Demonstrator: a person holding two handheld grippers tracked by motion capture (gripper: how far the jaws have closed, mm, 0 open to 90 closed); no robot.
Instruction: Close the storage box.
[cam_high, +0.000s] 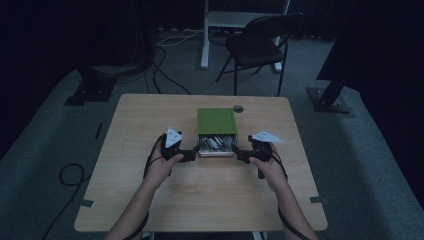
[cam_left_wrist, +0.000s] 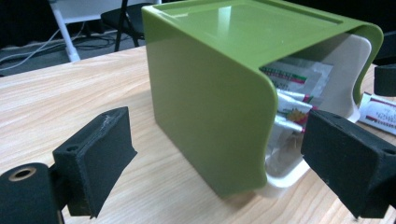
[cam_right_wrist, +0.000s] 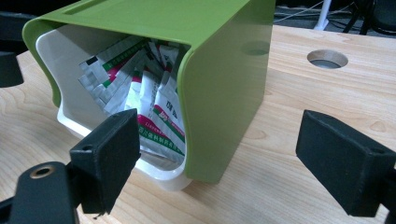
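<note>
A green box with an open front is seen standing near the middle of a pale wooden surface, between the two grippers. The left gripper is held just beside the box's left front corner, and the right gripper just beside its right front corner; both are aimed inward at the opening. In the left gripper view, the jaws are spread wide, with the green side wall standing between them and ahead of them, untouched. In the right gripper view, the jaws are likewise wide apart with nothing gripped; the box's corner rises between them. A white inner tray is seen under the green shell, packed with upright foil sachets printed in red and green. One loose sachet lies on the surface beyond the left gripper's right jaw. A round hole in the surface is seen beyond the box. Farther off, a dark folding chair and cables are visible on the floor.
</note>
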